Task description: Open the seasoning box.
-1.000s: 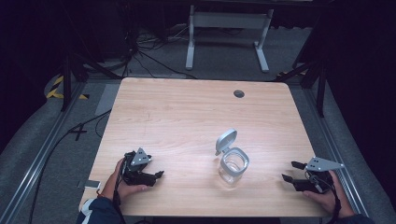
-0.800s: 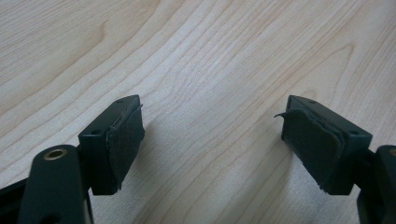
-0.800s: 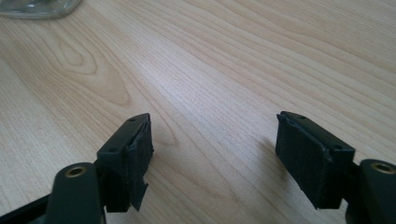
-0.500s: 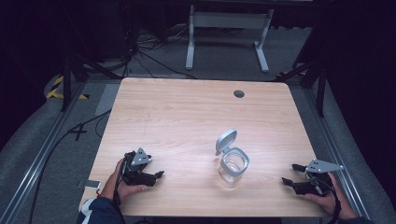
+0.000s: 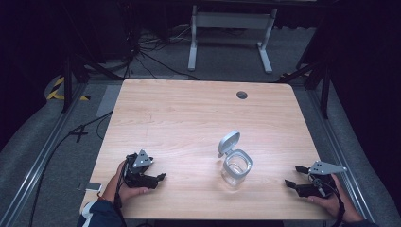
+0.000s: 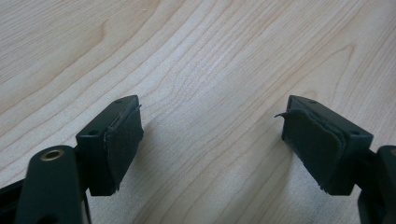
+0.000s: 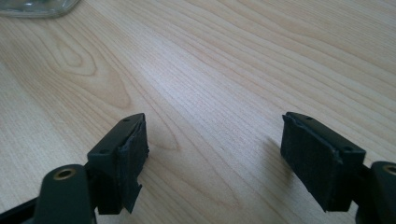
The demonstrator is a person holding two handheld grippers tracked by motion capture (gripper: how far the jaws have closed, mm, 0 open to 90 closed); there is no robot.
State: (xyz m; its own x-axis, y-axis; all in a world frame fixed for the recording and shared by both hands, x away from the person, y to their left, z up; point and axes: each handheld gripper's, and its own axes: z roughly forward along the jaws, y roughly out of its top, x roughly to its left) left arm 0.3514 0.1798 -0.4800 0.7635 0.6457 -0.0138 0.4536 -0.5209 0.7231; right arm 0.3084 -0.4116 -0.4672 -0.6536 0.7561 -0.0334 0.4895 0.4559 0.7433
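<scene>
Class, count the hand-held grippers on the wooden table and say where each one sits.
2. The left gripper rests near the table's front-left edge; the right gripper near the front-right edge, with the glass jar between them.

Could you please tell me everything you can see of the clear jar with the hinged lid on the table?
The jar looks like clear glass or plastic, squarish with rounded corners, standing upright on the wooden table, toward its near edge and right of centre. Its grey lid is flipped open, tilted up from the rim's far-left side. It looks empty. Nothing touches it but the table: the left gripper and right gripper rest apart on either side, jaws open. A corner of it shows in the right gripper view.
</scene>
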